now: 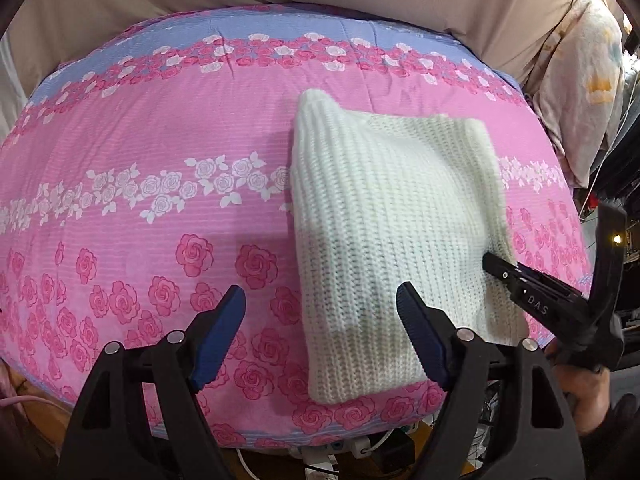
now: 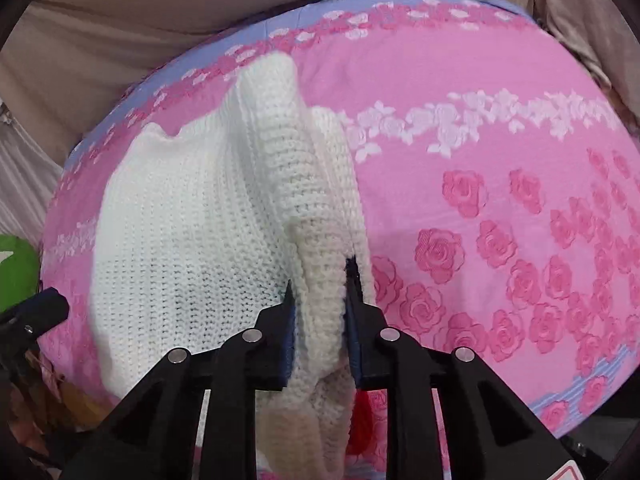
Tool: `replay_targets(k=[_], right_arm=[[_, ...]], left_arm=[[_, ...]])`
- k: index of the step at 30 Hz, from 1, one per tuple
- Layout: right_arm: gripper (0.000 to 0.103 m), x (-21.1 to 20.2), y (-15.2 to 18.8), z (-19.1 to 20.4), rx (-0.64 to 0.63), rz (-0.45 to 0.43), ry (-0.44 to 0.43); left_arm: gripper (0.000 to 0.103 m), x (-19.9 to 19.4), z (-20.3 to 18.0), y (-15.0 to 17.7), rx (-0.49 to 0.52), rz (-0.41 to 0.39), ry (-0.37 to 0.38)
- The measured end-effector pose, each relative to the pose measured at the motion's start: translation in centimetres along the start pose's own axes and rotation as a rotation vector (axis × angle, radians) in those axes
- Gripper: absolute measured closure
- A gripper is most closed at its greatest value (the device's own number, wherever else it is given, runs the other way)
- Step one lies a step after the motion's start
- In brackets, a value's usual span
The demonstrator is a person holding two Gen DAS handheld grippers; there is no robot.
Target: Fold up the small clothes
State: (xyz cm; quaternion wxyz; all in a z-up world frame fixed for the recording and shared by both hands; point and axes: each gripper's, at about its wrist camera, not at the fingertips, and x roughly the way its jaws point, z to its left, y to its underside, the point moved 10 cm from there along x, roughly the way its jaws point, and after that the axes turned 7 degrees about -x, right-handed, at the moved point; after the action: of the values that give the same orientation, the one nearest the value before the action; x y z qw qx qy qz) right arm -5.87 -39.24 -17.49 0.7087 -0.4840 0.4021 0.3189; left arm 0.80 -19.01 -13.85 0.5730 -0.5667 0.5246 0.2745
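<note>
Where the left wrist view looks down, a white knitted sweater [image 1: 384, 236] is seen lying folded on a pink rose-printed bedspread [image 1: 140, 200]. The left tongs [image 1: 320, 332] are held wide apart with nothing between them, one finger [image 1: 422, 336] over the sweater's near part. The right tongs [image 1: 490, 261] are seen at the sweater's right edge. In the right wrist view, the right tongs [image 2: 320, 304] are clamped on a bunched fold of the sweater [image 2: 192, 240], raised off the bedspread [image 2: 500, 208].
</note>
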Motion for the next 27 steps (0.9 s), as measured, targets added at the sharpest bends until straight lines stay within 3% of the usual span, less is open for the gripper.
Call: replay_targets(k=[3,7,8,11,13,19,23,26,27], right_arm=[[0.081,-3.4,-1.9,1.1,0.029,-0.057,-0.023],[0.077,-8.7,-3.5,3.6,-0.070,-0.182,0.012],[0.077,-8.7,-3.2,4.6,-0.103,-0.176,0.013],[0.079,-4.3,0.3,5.5,-0.185,-0.041,0.040],[0.092,-0.1,3.3,4.8,-0.175,0.096,0.036],[0.091,-5.4,1.2,6.8,-0.180,-0.031,0.007],[0.092,0.1,5.0,5.7,-0.233,0.142,0.066],[0.091,-2.2,3.4,5.8,-0.119,0.076,0.000],[0.086,-3.7,1.8,5.6,-0.071,0.019,-0.029]], left_arm=[[0.028,0.0,0.0,0.0,0.009,-0.004,-0.023],[0.027,0.2,-0.1,0.0,0.020,-0.004,-0.052],[0.028,0.3,-0.1,0.0,0.023,-0.001,-0.058],[0.028,0.5,-0.1,0.0,0.015,0.005,-0.059],[0.028,0.6,0.0,0.1,0.013,0.011,-0.062],[0.028,0.9,0.2,0.3,0.021,0.023,-0.074],[0.027,1.4,0.5,0.7,0.011,0.043,-0.081],[0.027,0.9,0.7,0.4,0.006,0.029,-0.077],[0.027,0.7,0.7,0.1,0.004,0.017,-0.072]])
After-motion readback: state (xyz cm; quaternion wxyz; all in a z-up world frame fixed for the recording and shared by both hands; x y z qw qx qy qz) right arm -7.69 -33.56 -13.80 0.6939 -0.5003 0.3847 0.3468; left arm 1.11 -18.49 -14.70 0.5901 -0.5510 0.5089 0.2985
